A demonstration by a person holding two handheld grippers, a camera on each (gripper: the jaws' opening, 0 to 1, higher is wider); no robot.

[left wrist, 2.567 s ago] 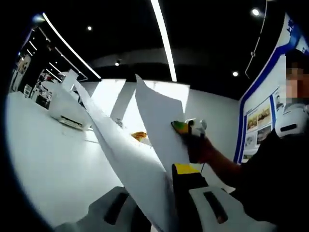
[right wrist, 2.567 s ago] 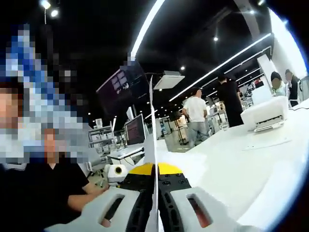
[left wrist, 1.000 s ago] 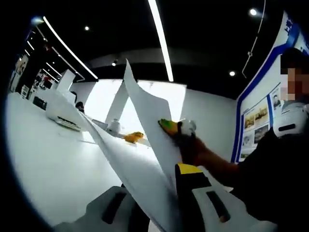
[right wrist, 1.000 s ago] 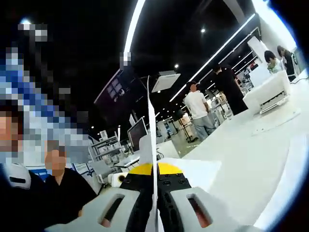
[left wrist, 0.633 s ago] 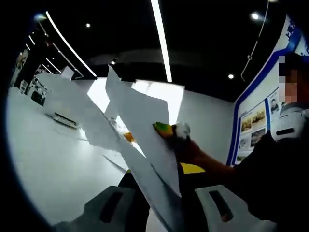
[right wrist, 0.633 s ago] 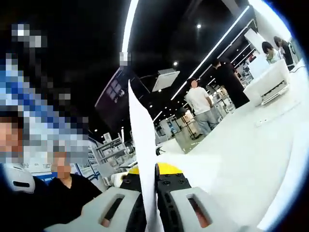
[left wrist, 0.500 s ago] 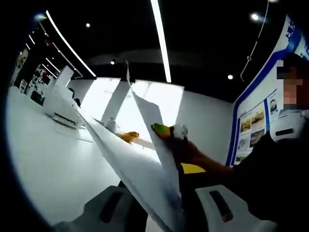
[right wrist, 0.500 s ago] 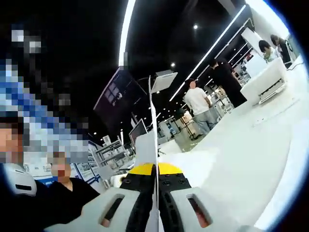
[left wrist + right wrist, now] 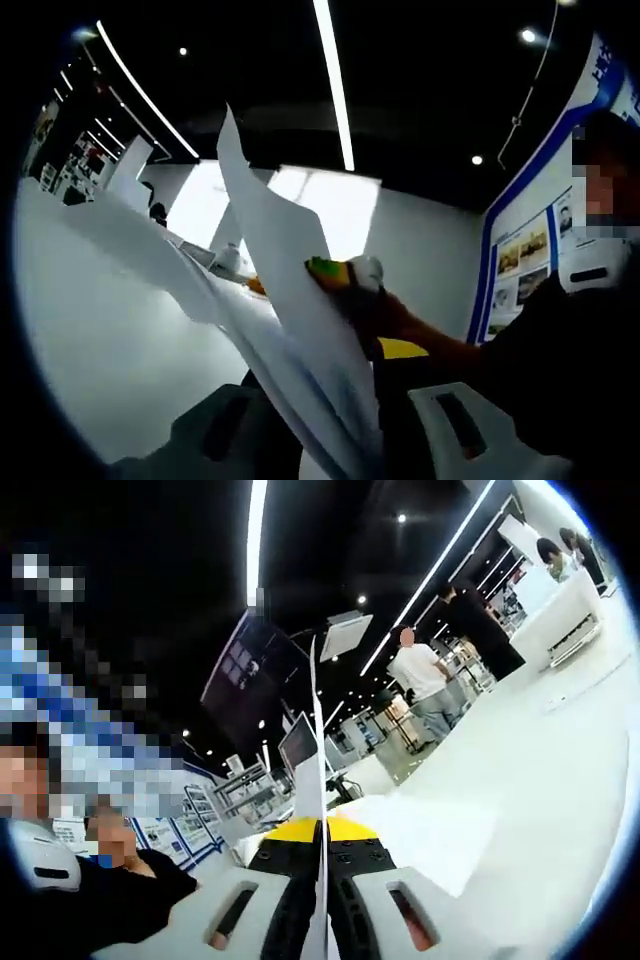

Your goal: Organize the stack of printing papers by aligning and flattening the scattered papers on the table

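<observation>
A bunch of white printing papers (image 9: 280, 260) stands upright, fanned apart at the top, rising from between the jaws of my left gripper (image 9: 332, 412), which is shut on its lower edge. One sheet bends away to the left. My right gripper (image 9: 336, 272), with a green and yellow tip and a gloved hand (image 9: 385, 315) on it, grips the same bunch from the right. In the right gripper view the papers (image 9: 318, 750) appear edge-on as a thin white line, and the right gripper (image 9: 322, 868) is shut on them. A loose sheet (image 9: 430, 835) lies flat on the white table (image 9: 560, 760).
The white table (image 9: 90, 330) spreads to the left below the papers. A white printer (image 9: 572, 630) stands at the table's far end. Several people (image 9: 425, 685) stand beyond it. A person in dark clothes (image 9: 580, 360) is close on the right.
The sheets, pressed close together half a second ago, have fanned apart again, one bending left. Both views have tilted slightly. Both grippers keep their hold.
</observation>
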